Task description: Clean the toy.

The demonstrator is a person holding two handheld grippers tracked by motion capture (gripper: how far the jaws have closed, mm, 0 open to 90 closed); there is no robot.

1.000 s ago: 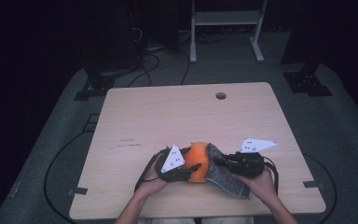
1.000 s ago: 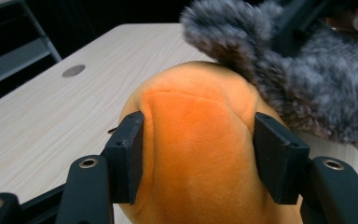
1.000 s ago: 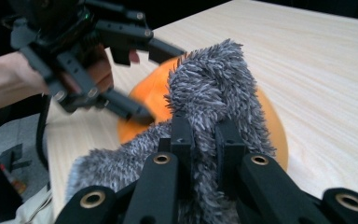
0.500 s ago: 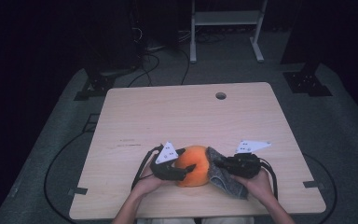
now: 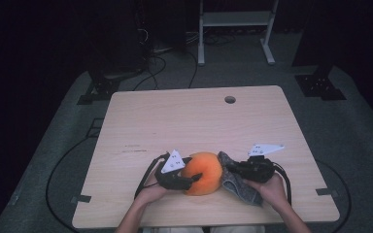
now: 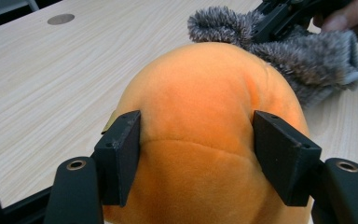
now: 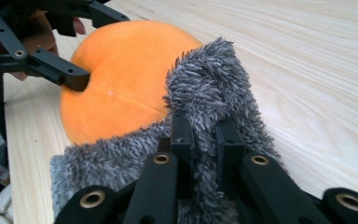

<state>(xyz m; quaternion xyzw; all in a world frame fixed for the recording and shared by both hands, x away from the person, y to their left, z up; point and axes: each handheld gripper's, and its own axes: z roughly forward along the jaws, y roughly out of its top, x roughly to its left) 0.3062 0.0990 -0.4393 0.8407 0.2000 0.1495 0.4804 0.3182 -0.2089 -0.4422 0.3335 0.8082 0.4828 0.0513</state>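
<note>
A round orange plush ball (image 5: 203,172) rests on the wooden table (image 5: 184,121) near its front edge. My left gripper (image 5: 190,178) holds it from the left. In the left gripper view its two pads dent the plush (image 6: 205,116) on both sides, and the jaws have just been closing on it. A grey furry cloth (image 5: 240,187) lies against the ball's right side. My right gripper (image 7: 204,126) is shut on a raised fold of that cloth (image 7: 214,74). The right gripper view also has a left finger (image 7: 74,79) sunk into the orange plush (image 7: 121,79).
A small round hole (image 5: 230,99) sits near the table's far edge. Behind the table stand a white-framed rack (image 5: 233,19) and dark stand bases (image 5: 320,87). Cables (image 5: 160,53) run over the grey floor.
The orange ball now shows more fully, with the grey cloth drawn off to its right. The left gripper has shifted a little around the ball, and the right one has sunk slightly.
</note>
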